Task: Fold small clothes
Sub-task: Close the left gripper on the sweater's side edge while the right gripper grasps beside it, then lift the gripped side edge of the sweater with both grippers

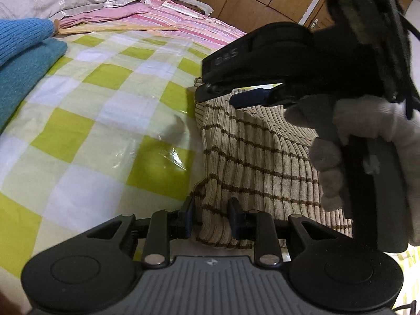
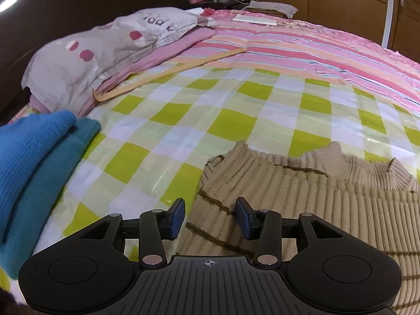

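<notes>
At the left edge of both views lie folded blue knits [image 2: 34, 162] on the checked bed cover [image 2: 183, 120]. Lower centre, the left tongs [image 1: 211, 219] stand apart astride the edge of the beige striped sweater [image 1: 252, 157]. The right tongs [image 2: 210, 216] are also apart, straddling the sweater's left edge. The sweater fills the lower right of both views; a gloved hand [image 1: 367, 141] holds the right tool there.

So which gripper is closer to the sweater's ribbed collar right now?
Right. The right gripper straddles the beige striped sweater at its edge just below the collar. The left gripper straddles the same edge farther down, toward the hem.
</notes>
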`<action>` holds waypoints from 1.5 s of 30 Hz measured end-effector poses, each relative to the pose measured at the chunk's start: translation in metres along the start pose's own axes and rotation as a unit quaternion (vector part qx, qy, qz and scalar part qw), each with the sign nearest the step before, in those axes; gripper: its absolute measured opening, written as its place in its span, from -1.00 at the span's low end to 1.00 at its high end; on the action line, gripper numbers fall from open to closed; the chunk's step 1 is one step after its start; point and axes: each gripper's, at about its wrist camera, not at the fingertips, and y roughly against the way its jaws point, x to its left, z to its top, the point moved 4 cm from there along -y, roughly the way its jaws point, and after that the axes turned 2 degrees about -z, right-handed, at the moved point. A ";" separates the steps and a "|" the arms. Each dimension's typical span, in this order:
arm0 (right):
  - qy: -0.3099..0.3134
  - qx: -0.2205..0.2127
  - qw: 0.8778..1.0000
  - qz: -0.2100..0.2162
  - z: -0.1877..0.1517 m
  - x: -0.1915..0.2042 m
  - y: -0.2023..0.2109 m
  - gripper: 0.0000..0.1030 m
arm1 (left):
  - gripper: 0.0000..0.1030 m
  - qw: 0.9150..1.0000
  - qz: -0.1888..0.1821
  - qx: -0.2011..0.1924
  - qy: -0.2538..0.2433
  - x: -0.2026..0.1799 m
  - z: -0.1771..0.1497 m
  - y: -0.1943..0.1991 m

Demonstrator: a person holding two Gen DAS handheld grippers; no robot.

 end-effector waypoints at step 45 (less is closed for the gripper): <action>0.076 0.011 0.995 -0.056 -0.003 0.009 -0.015 -0.53 | -0.34 0.997 0.033 -0.012 -0.071 -0.024 -0.008 0.000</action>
